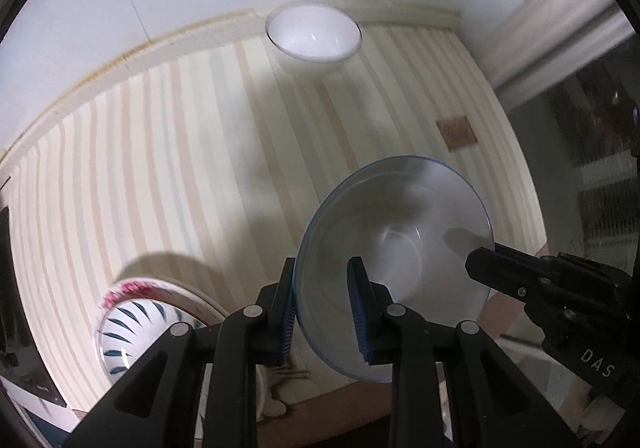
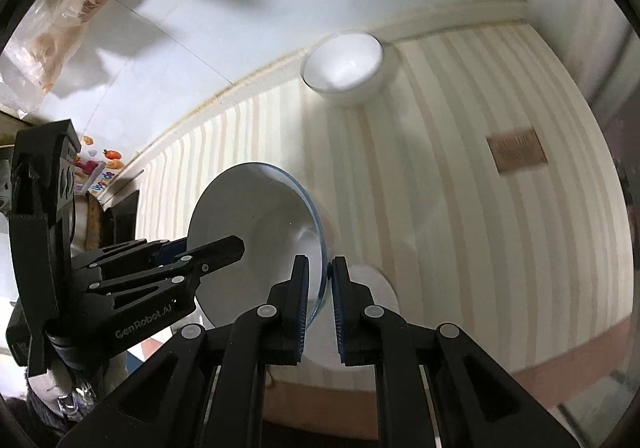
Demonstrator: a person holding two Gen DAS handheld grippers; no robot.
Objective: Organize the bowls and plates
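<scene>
A white bowl with a blue rim [image 1: 400, 216] hangs tilted above the striped tablecloth [image 1: 180, 168], held from two sides. My left gripper [image 1: 324, 308] is shut on its near rim, one blue pad inside and one outside. My right gripper [image 2: 322, 296] is shut on the opposite rim of the same bowl [image 2: 260, 224]. Each gripper shows in the other's view: the right gripper [image 1: 478, 260] reaches over the bowl's rim, and the left gripper [image 2: 236, 246] comes in from the left. A plain white bowl [image 1: 314, 30] [image 2: 344, 66] stands at the table's far edge.
A bowl with dark blue strokes [image 1: 128, 328] sits on a pink-edged plate at the lower left. A round white dish [image 2: 374, 288] lies under my right gripper. A brown label [image 2: 516, 150] lies on the cloth at right. White wall behind; clutter off the left edge.
</scene>
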